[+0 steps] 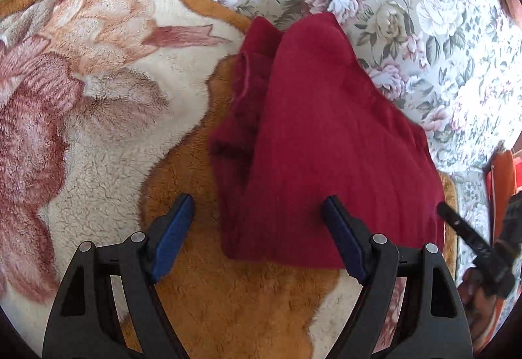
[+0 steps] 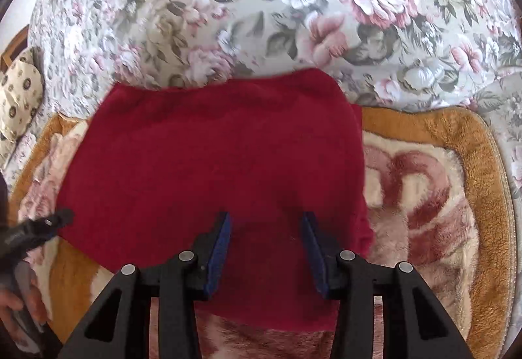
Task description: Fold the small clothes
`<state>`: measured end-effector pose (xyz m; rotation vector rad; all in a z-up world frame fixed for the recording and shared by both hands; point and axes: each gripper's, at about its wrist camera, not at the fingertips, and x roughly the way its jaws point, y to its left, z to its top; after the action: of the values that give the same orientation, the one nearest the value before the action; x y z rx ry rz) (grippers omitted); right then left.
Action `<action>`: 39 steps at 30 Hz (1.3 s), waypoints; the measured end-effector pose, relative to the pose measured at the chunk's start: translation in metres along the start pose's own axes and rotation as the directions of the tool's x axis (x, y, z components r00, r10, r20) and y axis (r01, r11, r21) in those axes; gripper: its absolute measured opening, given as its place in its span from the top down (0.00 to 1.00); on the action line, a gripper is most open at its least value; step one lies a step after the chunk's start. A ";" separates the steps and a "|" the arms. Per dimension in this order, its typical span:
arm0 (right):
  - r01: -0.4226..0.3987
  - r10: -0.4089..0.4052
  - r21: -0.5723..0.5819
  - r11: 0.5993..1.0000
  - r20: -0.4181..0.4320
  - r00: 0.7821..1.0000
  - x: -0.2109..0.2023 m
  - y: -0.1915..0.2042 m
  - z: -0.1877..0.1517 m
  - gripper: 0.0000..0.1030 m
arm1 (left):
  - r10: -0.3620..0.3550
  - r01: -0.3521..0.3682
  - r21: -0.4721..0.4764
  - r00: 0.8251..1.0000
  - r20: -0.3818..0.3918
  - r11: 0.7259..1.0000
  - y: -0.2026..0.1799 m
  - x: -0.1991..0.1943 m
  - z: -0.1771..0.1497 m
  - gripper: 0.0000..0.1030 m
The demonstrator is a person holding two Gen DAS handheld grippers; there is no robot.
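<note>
A dark red knitted garment (image 1: 326,143) lies folded on a plush blanket, partly over the flowered bedspread. My left gripper (image 1: 259,205) is open just above the garment's near left corner, one finger over the blanket, the other over the cloth. In the right wrist view the garment (image 2: 212,156) fills the middle. My right gripper (image 2: 266,222) is open over the garment's near edge, holding nothing. The right gripper shows at the left view's right edge (image 1: 456,222), and the left gripper at the right view's left edge (image 2: 45,225).
The plush blanket (image 1: 81,114), cream and orange-brown with pink flowers, covers the near part of the bed. The grey flowered bedspread (image 2: 261,6) stretches beyond. A patterned cream pillow (image 2: 19,98) lies at the far left of the right view.
</note>
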<state>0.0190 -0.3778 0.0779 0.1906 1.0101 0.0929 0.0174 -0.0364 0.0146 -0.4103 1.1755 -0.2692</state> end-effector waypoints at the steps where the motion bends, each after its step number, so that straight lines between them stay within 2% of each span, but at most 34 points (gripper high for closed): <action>1: -0.030 0.030 -0.010 1.000 0.012 0.999 0.000 0.012 0.006 0.58 | 0.005 -0.005 0.002 1.000 0.001 1.000 -0.002 -0.001 0.002 0.21; 5: -0.186 0.187 -0.049 0.981 0.014 0.982 0.023 0.078 0.038 0.58 | 0.015 -0.014 0.039 0.999 -0.029 0.999 -0.004 0.001 0.007 0.21; 10: -0.266 0.267 -0.144 0.953 -0.014 0.964 0.064 0.157 0.069 0.58 | -0.005 0.010 0.066 0.997 -0.077 0.998 0.009 -0.008 0.009 0.21; 11: -0.271 0.274 -0.168 0.948 -0.008 0.962 0.074 0.170 0.075 0.59 | -0.010 0.015 0.062 0.996 -0.084 0.998 0.011 -0.009 0.010 0.21; 13: -0.227 0.231 -0.205 0.952 -0.006 0.973 0.096 0.192 0.087 0.74 | -0.005 0.012 0.076 0.995 -0.101 0.997 0.014 -0.011 0.012 0.21; 15: -0.201 0.201 -0.196 0.960 -0.021 0.979 0.122 0.202 0.097 0.76 | 0.002 0.013 0.114 0.992 -0.128 0.993 0.013 -0.011 0.013 0.21; 16: -0.218 0.215 -0.177 0.960 -0.041 0.976 0.138 0.204 0.102 0.76 | 0.003 0.015 0.132 0.990 -0.138 0.991 0.013 -0.011 0.014 0.21; 18: -0.249 0.233 -0.109 0.962 -0.146 0.962 0.177 0.202 0.104 0.76 | 0.000 0.024 0.152 0.988 -0.157 0.988 0.014 -0.010 0.015 0.21; 20: -0.273 0.257 -0.079 0.959 -0.173 0.951 0.193 0.202 0.099 0.76 | 0.003 0.028 0.178 0.985 -0.171 0.984 0.013 -0.011 0.016 0.21; 22: -0.283 0.270 -0.074 0.956 -0.149 0.951 0.186 0.200 0.099 0.76 | 0.020 0.021 0.220 0.983 -0.184 0.975 0.012 -0.011 0.016 0.21; 25: -0.367 0.361 -0.024 0.930 -0.136 0.923 0.157 0.188 0.093 0.76 | 0.048 0.000 0.254 0.982 -0.184 0.967 0.012 -0.013 0.015 0.21; 30: -0.382 0.366 -0.126 0.916 -0.129 0.922 0.107 0.182 0.067 0.76 | 0.083 -0.036 0.261 0.982 -0.170 0.965 0.016 -0.015 0.011 0.21; 33: -0.361 0.344 -0.123 0.924 -0.143 0.928 0.103 0.185 0.063 0.73 | 0.067 -0.035 0.214 0.987 -0.146 0.976 0.019 -0.019 0.010 0.21; 36: -0.332 0.318 -0.107 0.937 -0.132 0.939 0.109 0.190 0.069 0.57 | 0.024 -0.005 0.134 0.989 -0.147 0.991 0.027 -0.021 0.011 0.21; 39: -0.296 0.273 -0.127 0.947 -0.167 0.947 0.127 0.206 0.078 0.56 | -0.036 0.041 0.033 0.991 -0.130 0.999 0.040 -0.028 0.011 0.21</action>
<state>0.1549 -0.1644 0.0538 0.1927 1.1132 0.4528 0.0175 0.0132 0.0234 -0.3894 1.2893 -0.3540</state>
